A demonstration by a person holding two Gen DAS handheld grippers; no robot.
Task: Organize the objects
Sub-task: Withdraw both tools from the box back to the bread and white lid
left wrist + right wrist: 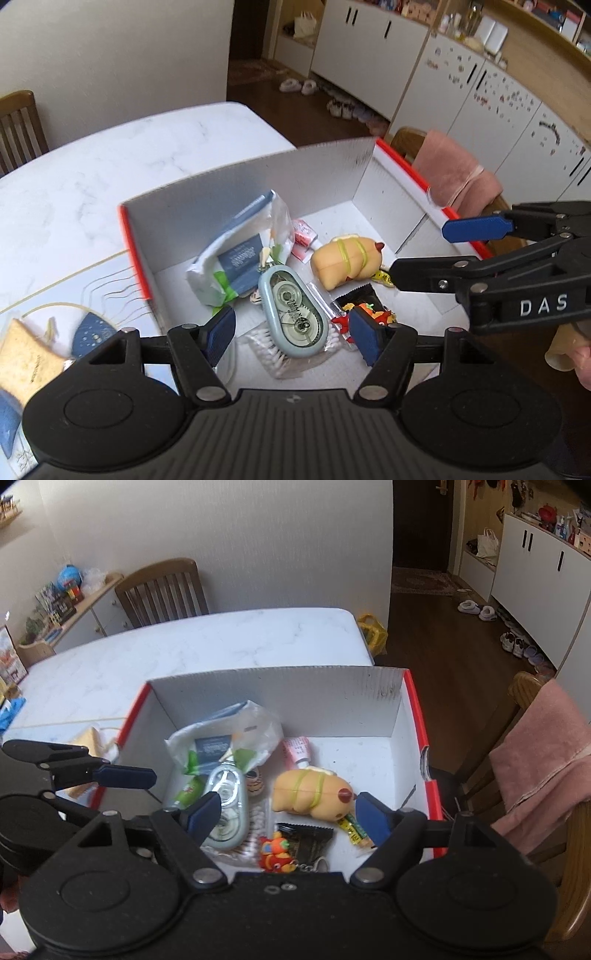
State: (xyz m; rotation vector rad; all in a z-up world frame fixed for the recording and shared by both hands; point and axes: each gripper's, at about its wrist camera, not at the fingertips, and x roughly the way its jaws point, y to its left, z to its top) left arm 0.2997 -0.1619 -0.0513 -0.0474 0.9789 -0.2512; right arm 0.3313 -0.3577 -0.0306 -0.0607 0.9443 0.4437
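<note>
A white cardboard box with a red rim (317, 173) (280, 686) sits on the marble table. In it lie a pale blue correction tape (293, 314) (227, 808), a tan plush toy bound with a yellow band (345, 262) (308, 792), a crumpled plastic bag (236, 251) (225, 734), a pink tube (304, 236) (297, 751), a dark snack packet (304, 840), a red-orange keychain (369, 314) (275, 851) and cotton swabs (266, 347). My left gripper (291, 338) is open above the correction tape. My right gripper (286, 819) is open and empty above the plush toy.
A placemat with a toast-shaped object (26, 362) lies left of the box. A wooden chair with a pink towel (543, 760) (454, 177) stands right of the table, another chair (162, 590) at the far side. White cabinets (369, 48) line the room.
</note>
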